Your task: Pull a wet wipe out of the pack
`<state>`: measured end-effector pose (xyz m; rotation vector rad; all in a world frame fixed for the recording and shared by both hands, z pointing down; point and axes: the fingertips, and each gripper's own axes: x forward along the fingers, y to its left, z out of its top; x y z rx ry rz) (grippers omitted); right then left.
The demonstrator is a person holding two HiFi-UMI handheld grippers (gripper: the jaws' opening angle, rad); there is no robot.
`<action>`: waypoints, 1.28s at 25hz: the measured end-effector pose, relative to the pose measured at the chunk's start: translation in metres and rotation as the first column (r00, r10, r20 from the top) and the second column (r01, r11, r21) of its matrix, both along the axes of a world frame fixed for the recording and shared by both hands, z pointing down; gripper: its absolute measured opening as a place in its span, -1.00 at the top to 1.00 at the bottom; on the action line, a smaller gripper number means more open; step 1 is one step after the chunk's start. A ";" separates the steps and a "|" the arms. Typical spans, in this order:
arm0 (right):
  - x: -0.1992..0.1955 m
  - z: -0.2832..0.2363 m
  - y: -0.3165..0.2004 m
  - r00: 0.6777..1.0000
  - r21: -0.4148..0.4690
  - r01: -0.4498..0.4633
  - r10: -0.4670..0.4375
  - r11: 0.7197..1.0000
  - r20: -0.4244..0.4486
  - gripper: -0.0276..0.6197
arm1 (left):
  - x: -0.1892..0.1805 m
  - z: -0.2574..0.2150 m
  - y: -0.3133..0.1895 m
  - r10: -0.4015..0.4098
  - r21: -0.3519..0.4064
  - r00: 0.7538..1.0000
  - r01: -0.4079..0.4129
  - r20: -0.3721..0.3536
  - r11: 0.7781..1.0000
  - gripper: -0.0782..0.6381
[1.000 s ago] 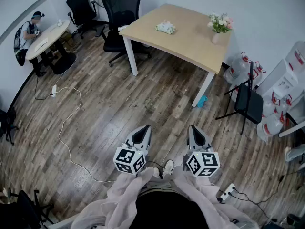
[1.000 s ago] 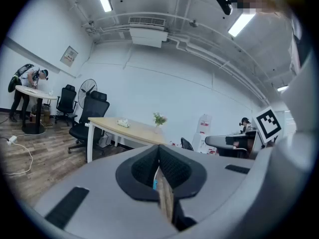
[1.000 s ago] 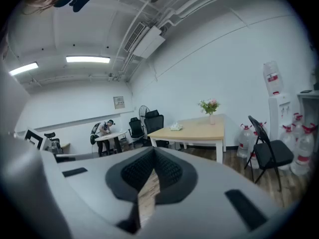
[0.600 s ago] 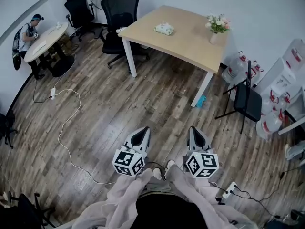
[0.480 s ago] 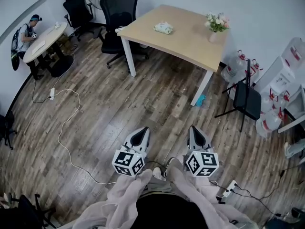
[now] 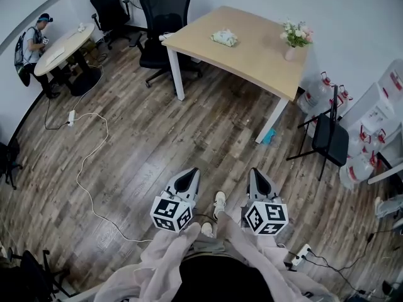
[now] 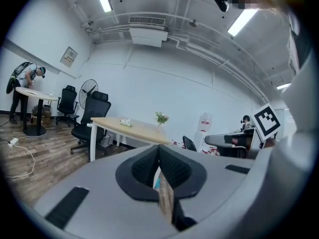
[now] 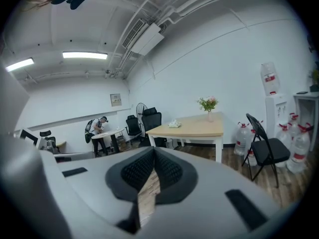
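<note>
The far surface (image 6: 255, 52) holds the wet wipe pack (image 6: 224, 38), out of reach, so the left hand-held gripper (image 6: 188, 172) and right hand-held gripper (image 6: 257, 171) are likely just carried, pressed together and empty.

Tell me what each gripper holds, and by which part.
Nothing. The left gripper and right gripper are both shut and empty; the pack lies untouched on the table across the room.

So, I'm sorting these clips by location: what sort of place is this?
Probably an office or meeting room: black swivel office chairs beside a wooden table, large water bottles along the wall, and a person working at a round table.
</note>
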<state>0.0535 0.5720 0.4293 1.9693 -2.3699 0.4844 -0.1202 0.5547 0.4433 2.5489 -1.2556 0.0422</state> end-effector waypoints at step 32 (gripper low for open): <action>0.060 0.013 -0.195 0.998 -0.011 0.066 -0.066 0.998 0.019 0.88 | 0.064 0.013 -0.179 -0.054 -0.016 0.998 0.054 0.021 0.998 0.76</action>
